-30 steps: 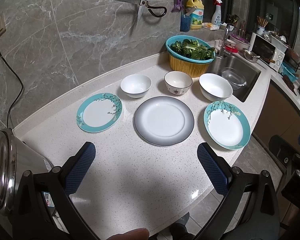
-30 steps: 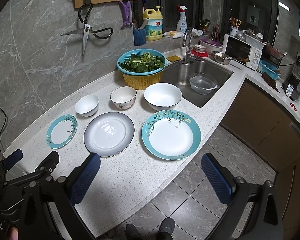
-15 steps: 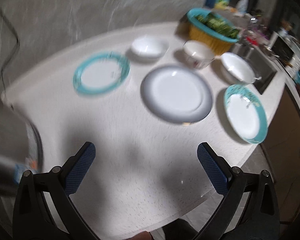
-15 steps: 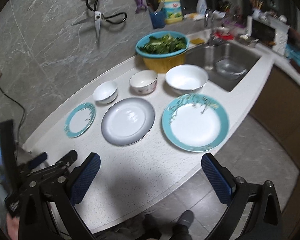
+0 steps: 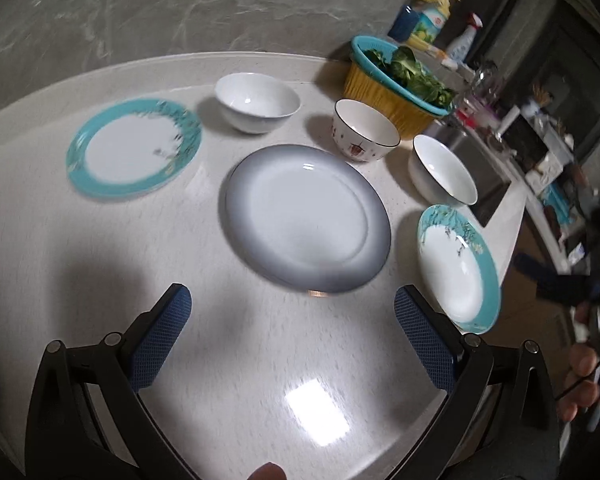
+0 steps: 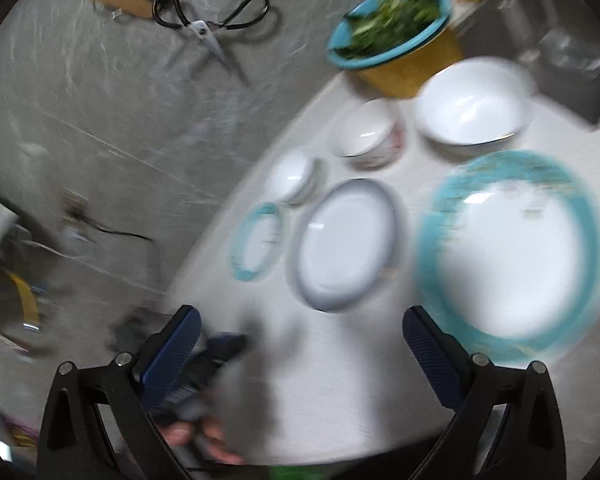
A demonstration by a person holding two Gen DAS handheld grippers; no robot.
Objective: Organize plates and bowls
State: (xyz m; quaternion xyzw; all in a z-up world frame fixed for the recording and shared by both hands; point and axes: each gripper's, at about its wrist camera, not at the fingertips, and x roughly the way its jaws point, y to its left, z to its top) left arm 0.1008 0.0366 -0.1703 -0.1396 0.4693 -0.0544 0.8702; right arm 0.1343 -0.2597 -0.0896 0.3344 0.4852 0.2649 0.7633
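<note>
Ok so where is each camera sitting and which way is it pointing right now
Left wrist: on the left gripper, low over the counter, facing the grey plate; own open fingers show.
Right wrist: on the right gripper, higher and tilted, blurred, facing the large teal plate; own open fingers and a hand show.
Shared: all three plates, three bowls, the greens basket.

Left hand-held gripper [image 5: 292, 324] and right hand-held gripper [image 6: 302, 340], both empty, jaws spread wide

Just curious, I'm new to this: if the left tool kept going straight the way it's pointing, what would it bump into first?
Probably the grey-rimmed plate: it lies straight ahead of the open left tool, with only bare counter between. Depth is uncertain.
</note>
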